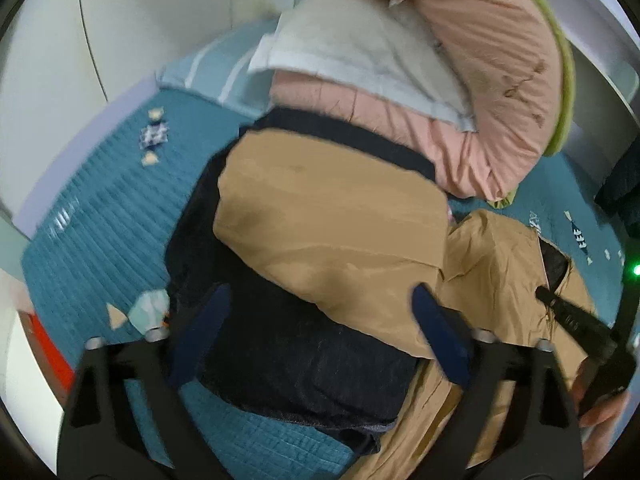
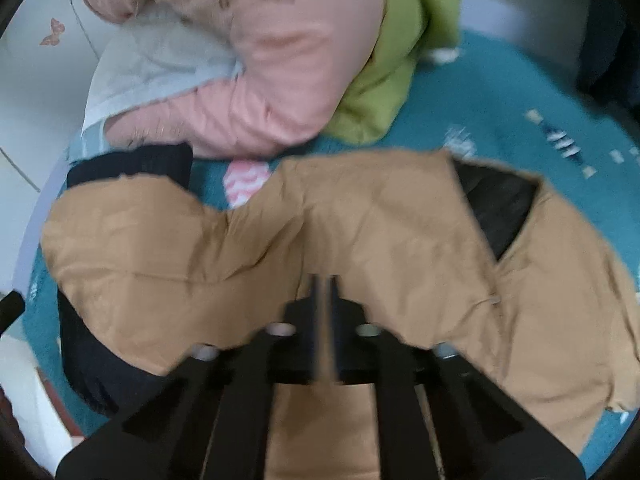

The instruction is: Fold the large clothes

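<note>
A tan jacket [image 1: 332,216] with dark navy lining and cuffs lies spread on a teal quilted bed [image 1: 92,216]. My left gripper [image 1: 322,312] hovers over a folded sleeve. Its blue pads [image 1: 434,320] stand wide apart, with the navy fabric [image 1: 304,356] lying between them, not pinched. In the right wrist view the tan jacket [image 2: 400,220] fills the middle. My right gripper [image 2: 324,280] has its jaws together at the cloth, and creases run toward its tip. The left wrist view shows the right gripper's black finger [image 1: 560,308] at the jacket's edge, near the dark lining [image 1: 554,268].
A pink padded coat [image 2: 280,60] with lime-green lining [image 2: 384,92] and a white pillow [image 1: 360,60] are piled at the bed's far side. A white wall [image 1: 120,20] borders the bed on the left. A pink-and-white patterned patch [image 2: 246,180] shows beside the jacket. A hand [image 1: 604,412] holds the right tool.
</note>
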